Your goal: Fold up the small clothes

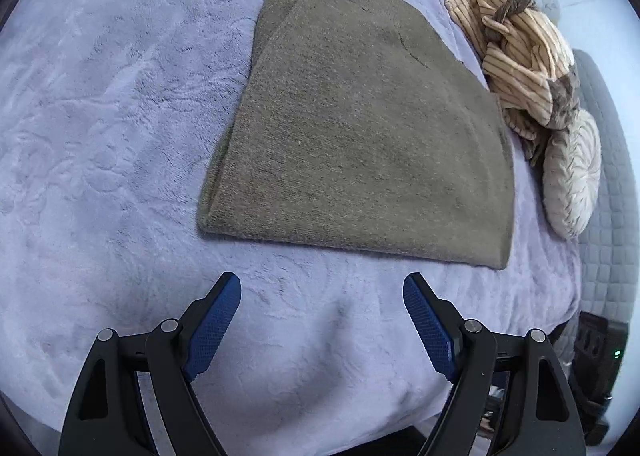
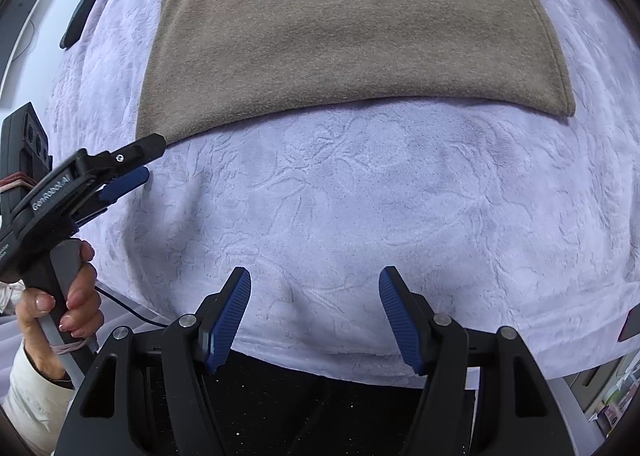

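Olive-brown knit, my sweater (image 1: 356, 128) lies folded flat on the lilac blanket (image 1: 100, 116), ahead of both tools I hold. My left gripper (image 1: 322, 288) is spread wide with nothing between its blue pads (image 1: 216, 324), hovering over bare blanket just short of the sweater's near hem. My right gripper (image 2: 315, 280) is also spread and empty, with a wider band of blanket between it and the hem (image 2: 360, 104). From the left wrist I see the whole garment: one layer lies over another, the lower edge peeking out along the left side, the far end narrowing to two corners. To its right, close to the sweater's edge, sits a crumpled striped cloth (image 1: 520, 56), and beyond that a round pleated cushion (image 1: 572, 172); a black device (image 1: 600, 348) with a small green light shows at the blanket's right edge. The right wrist shows none of those, only the near part of the sweater, but it does show my left gripper (image 2: 148, 160) from the side, its tips close to the hem's left corner, and my left hand (image 2: 60, 296) wrapped round the grip, a dark cable trailing from it. Below the blanket's front edge that view also shows dark fabric (image 2: 300, 408).
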A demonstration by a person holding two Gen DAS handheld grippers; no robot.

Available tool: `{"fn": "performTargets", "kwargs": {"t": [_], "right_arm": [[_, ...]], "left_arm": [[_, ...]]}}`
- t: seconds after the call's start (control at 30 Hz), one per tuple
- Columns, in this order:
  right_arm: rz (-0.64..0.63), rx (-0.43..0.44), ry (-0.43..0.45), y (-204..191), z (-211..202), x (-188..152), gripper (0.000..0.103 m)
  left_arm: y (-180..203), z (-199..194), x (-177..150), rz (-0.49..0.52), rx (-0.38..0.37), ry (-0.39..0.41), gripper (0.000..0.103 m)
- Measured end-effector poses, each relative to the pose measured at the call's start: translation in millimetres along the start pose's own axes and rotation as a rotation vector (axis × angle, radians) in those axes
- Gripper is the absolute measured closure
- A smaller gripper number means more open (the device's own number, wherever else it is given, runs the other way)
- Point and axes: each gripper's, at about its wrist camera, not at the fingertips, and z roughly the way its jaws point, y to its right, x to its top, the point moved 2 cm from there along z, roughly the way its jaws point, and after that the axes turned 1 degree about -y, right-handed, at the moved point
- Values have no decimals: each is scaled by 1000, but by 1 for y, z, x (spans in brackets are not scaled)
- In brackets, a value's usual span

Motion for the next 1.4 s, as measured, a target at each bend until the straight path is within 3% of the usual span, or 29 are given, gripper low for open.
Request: {"fn": "performTargets", "kwargs": {"t": [0.03,0.1,0.17,0.43,0.73,0.9,0.97,1.03,1.07,1.1,1.23,1.4], "right_arm": [[3,1,0,1,0,-1,32],[9,2,-1,3,2,-1,23],[12,7,-4,8,3,-3,23],[2,-2,-26,15,13,-6,23],[-15,1,-43,23,21,-3,23],[-31,-18,57,24,3,12,23],[-40,-33,115,24,-7,28,24],[-39,-26,152,25,-12,44,36],[-39,-14,170,24,-13,57,49],[-40,-6,180,23,-12,65,56],[-79,35,192,14,7,99,63],[-127,-10,134,12,48,109,64]], "left_arm": [[-1,0,-1,-25,-41,3,19],[-1,1,-2,-57,-103,15,19],[1,5,-3,-73,-149,20,19],[11,34,2,-156,-249,53,19],[8,47,23,-276,-279,136,19],[37,28,28,-184,-320,206,19],[42,32,33,-171,-296,208,19],[37,41,36,-203,-277,191,19],[33,46,36,-225,-270,187,19],[29,49,36,-243,-262,186,19],[21,56,34,-264,-252,194,19],[21,58,42,-304,-236,209,19]]}}
